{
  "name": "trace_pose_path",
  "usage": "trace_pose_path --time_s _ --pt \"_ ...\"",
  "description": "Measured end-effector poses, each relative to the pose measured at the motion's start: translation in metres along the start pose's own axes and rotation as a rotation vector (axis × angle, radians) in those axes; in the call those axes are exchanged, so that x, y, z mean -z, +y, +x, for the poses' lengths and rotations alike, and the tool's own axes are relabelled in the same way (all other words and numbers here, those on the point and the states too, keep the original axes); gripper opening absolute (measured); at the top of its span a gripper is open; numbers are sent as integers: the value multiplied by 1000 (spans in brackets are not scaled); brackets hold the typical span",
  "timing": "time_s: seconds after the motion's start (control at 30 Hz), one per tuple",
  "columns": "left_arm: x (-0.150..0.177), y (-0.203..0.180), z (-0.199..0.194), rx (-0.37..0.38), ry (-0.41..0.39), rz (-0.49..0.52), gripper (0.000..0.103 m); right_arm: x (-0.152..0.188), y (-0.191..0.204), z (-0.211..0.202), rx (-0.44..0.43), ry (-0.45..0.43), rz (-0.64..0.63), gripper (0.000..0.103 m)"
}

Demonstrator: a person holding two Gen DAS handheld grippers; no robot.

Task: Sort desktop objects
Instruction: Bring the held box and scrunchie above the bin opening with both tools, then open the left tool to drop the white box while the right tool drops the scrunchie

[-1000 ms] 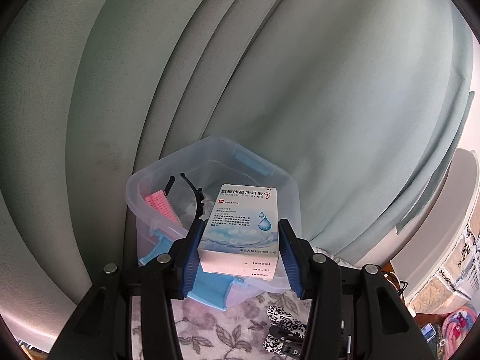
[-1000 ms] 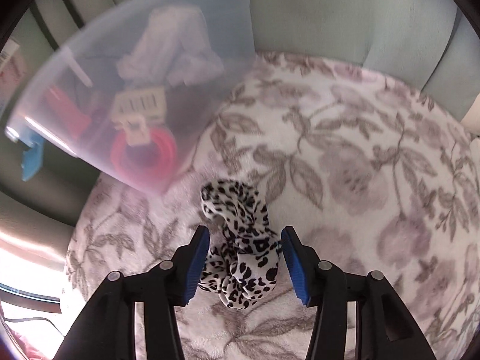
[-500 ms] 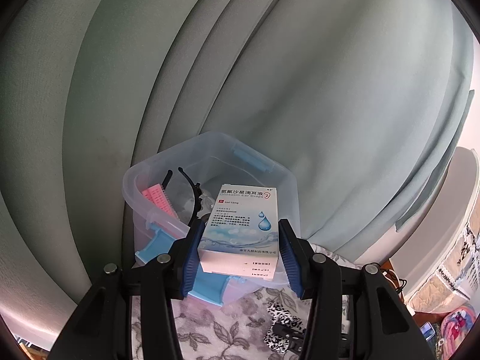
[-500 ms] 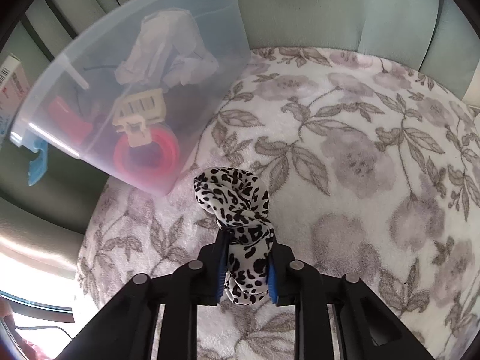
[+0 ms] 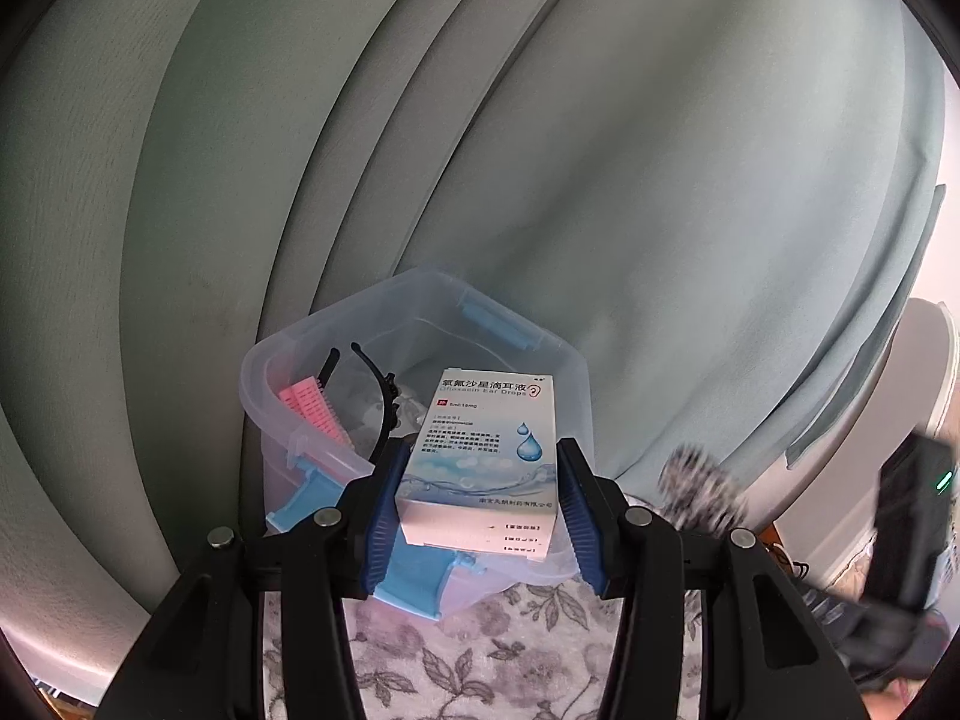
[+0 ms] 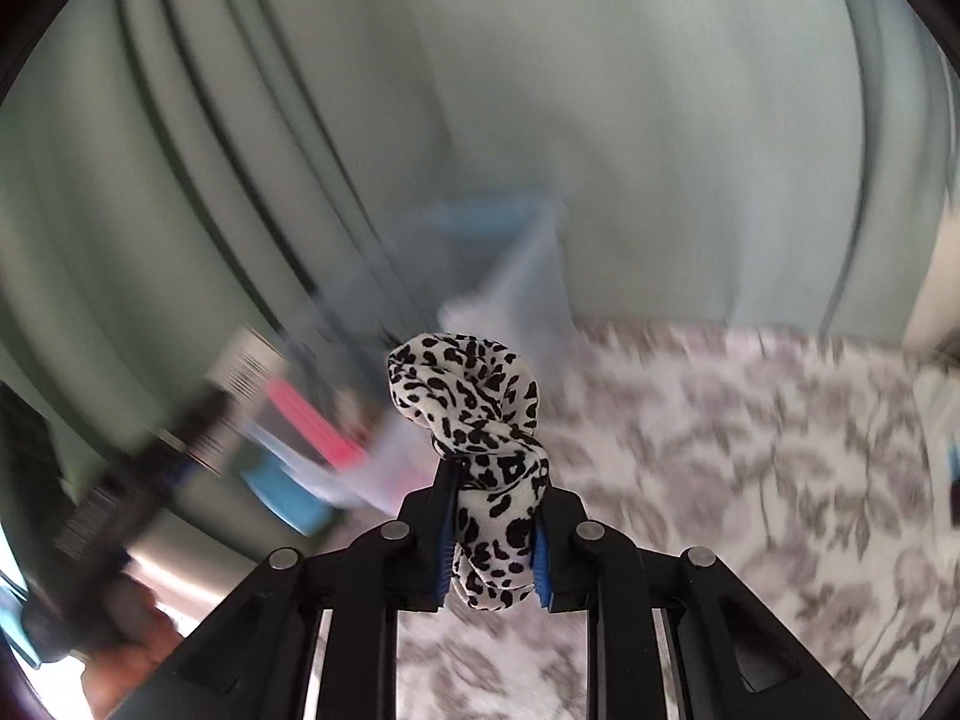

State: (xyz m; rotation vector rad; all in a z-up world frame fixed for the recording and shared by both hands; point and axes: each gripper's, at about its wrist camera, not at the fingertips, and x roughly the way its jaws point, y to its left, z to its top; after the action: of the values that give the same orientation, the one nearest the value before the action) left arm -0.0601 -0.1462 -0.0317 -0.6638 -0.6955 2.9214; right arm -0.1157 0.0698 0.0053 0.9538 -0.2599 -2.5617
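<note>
My left gripper (image 5: 477, 501) is shut on a white and blue ear-drops box (image 5: 489, 456), held in the air in front of a clear plastic bin (image 5: 564, 366) with blue latches. The bin holds a pink comb (image 5: 312, 408) and a black hair band (image 5: 378, 384). My right gripper (image 6: 492, 531) is shut on a leopard-print scrunchie (image 6: 474, 408), lifted above the floral cloth (image 6: 750, 450). In the left wrist view the scrunchie (image 5: 699, 489) shows blurred at the right, with the right gripper's body beside it. The right wrist view shows the bin (image 6: 522, 276) blurred behind the scrunchie.
Pale green curtains (image 5: 540, 120) hang close behind the bin and fill the background. The floral cloth (image 5: 480, 660) covers the table under both grippers. The left gripper and its box (image 6: 246, 372) appear blurred at the left of the right wrist view.
My right gripper shut on the leopard scrunchie and lifted it off the cloth, tilting up toward the bin. The left gripper stayed still, holding the box.
</note>
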Motion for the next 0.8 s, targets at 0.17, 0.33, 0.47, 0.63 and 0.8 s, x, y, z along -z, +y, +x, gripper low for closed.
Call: trace_pose_path --time_s 0.17,0.33,0.47,0.63,0.8 --pt "-7 -1 -1 -5 -16 20 51 -23 35 -2 -44 -43 -65 22" --pt "-13 -1 3 -26 -24 45 51 -36 61 12 -70 -41 -106 22" --pt "-16 1 11 -43 -19 58 51 -42 71 33 -66 -16 -116 22" --pt "-17 4 24 -60 -7 68 51 -43 77 52 -69 8 -112 23" --pt "-15 8 40 -71 13 70 51 -42 66 58 -60 31 -120 25"
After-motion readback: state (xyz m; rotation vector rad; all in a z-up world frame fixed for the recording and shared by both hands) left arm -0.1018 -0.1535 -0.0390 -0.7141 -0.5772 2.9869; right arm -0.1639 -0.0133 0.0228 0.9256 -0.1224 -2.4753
